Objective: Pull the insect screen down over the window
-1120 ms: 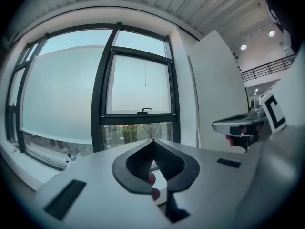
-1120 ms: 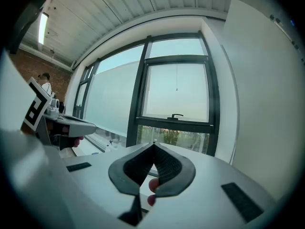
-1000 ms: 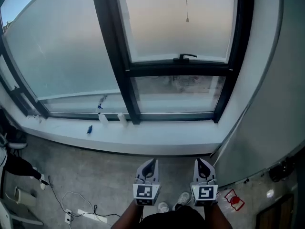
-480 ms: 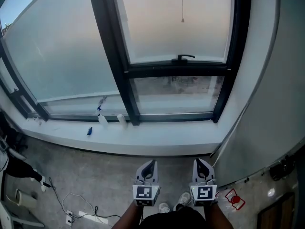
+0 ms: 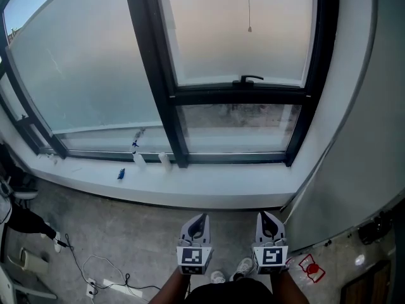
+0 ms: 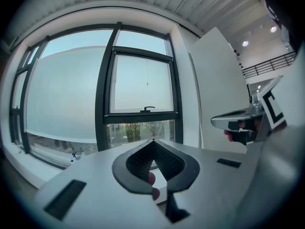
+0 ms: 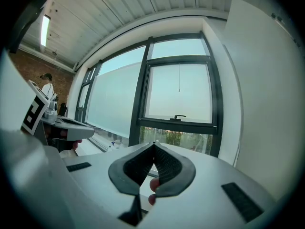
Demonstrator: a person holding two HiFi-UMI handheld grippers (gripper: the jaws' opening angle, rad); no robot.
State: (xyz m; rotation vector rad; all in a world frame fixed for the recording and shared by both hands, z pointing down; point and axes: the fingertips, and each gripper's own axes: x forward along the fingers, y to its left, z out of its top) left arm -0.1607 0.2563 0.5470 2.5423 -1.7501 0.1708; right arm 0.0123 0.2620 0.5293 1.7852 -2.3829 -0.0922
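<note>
A black-framed window (image 5: 240, 94) stands ahead above a white sill (image 5: 209, 185). A thin pull cord with a small bead (image 5: 249, 28) hangs in front of its upper right pane, above a black handle (image 5: 250, 79). The cord (image 6: 147, 83) and handle (image 6: 148, 108) also show in the left gripper view, and the cord (image 7: 179, 90) in the right gripper view. I see no screen over that pane. My left gripper (image 5: 201, 216) and right gripper (image 5: 262, 214) are held side by side low down, well short of the window. Both are shut and hold nothing; the closed left jaws (image 6: 152, 140) and right jaws (image 7: 154, 142) show in their own views.
Small bottles (image 5: 138, 159) and a blue item (image 5: 119, 173) sit on the sill at the left. Cables and a power strip (image 5: 107, 282) lie on the concrete floor at the lower left. A pale wall panel (image 5: 361, 138) runs along the right. The wide left pane (image 5: 82, 62) looks frosted.
The head view has swayed slightly, so the window sits a little differently in the picture. Both grippers stay shut in the same spot.
</note>
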